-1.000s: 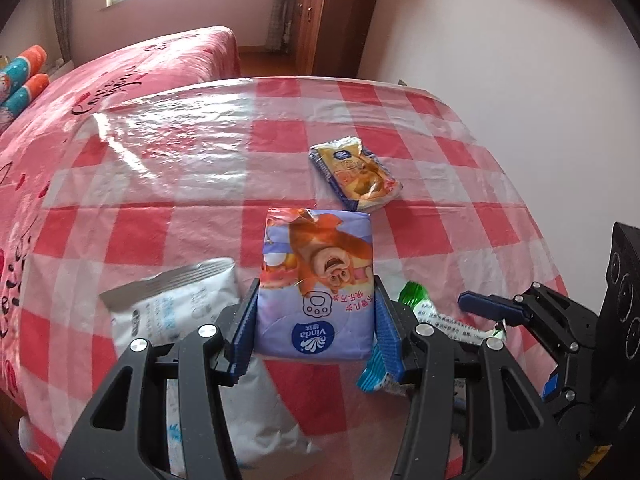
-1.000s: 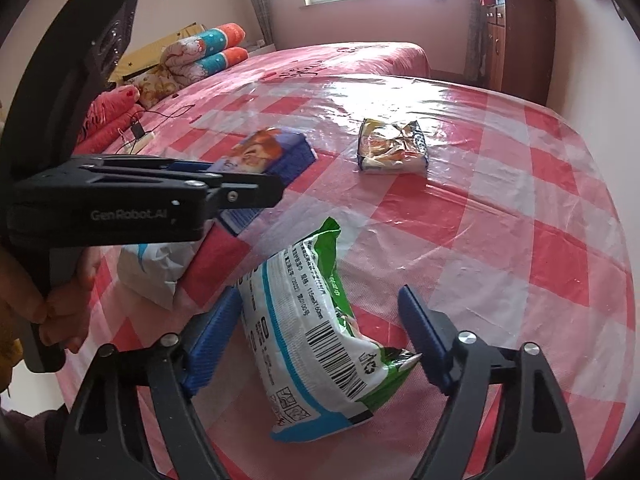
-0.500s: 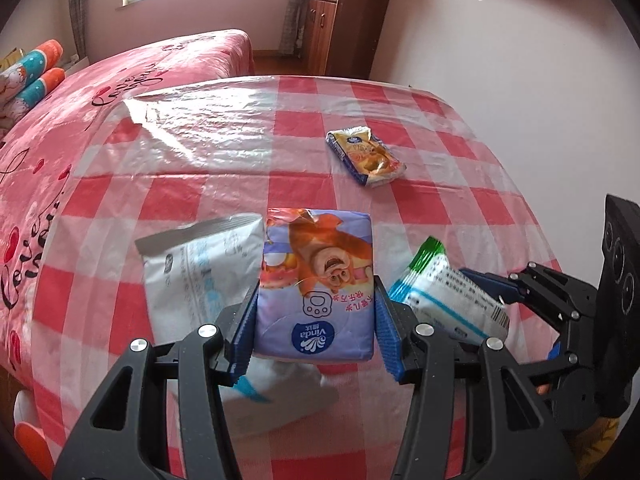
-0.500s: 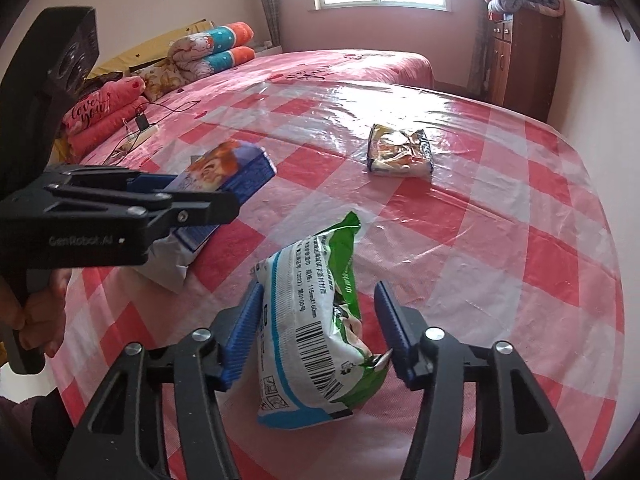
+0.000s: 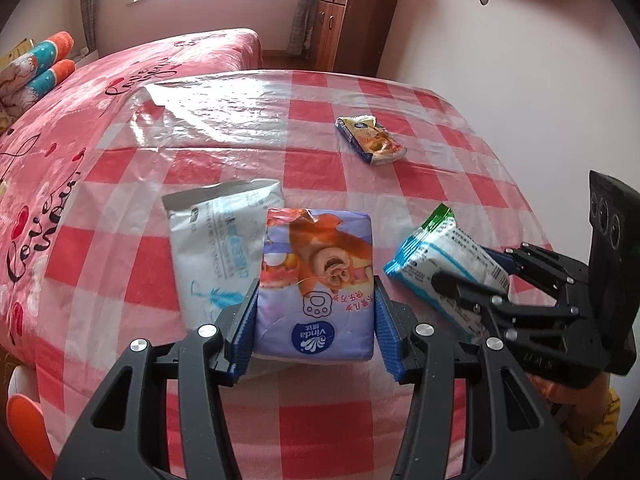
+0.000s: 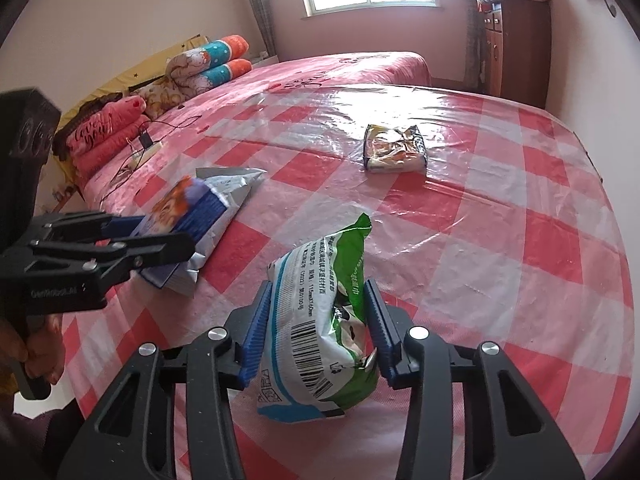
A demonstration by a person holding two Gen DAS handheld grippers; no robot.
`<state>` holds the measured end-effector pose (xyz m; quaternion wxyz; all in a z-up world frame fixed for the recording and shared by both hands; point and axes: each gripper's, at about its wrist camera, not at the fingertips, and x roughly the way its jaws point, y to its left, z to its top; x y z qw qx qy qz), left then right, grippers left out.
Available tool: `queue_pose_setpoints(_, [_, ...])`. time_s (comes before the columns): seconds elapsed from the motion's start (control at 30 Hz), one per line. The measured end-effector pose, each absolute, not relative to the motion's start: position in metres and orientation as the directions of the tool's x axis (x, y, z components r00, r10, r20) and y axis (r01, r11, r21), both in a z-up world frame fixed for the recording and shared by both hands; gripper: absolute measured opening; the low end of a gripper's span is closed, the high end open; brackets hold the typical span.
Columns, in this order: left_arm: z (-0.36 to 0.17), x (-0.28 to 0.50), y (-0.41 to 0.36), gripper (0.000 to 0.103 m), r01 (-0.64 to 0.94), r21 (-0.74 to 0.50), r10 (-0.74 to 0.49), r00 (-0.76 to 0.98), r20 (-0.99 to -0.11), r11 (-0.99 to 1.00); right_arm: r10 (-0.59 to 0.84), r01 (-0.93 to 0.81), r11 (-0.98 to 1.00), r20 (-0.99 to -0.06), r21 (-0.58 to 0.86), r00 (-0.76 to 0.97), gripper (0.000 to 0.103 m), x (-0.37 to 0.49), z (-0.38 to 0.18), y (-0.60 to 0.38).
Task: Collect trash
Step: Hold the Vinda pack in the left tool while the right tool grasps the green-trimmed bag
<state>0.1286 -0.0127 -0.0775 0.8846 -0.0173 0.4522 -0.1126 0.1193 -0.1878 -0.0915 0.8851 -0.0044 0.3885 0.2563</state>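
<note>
Purple tissue pack pinched in the left gripper, green snack bag squeezed by the right gripper, both over the checked cloth; silver pouch and yellow packet lie there

The purple tissue pack reads "Vinda" on a blue oval. "GenRobot.AI" is printed on the left gripper. The pink bedspread bears "Love".
</note>
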Motion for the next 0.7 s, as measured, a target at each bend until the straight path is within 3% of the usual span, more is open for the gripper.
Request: queue_pose_setpoints(0.7, [-0.076,0.091,0.016,0.053,0.151,-0.158,-0.217,0.582,-0.784,0.976,0.492,-0.426,0.863,-0.635,0.270,0.595,0.046,0.104,-0.082,-0.193])
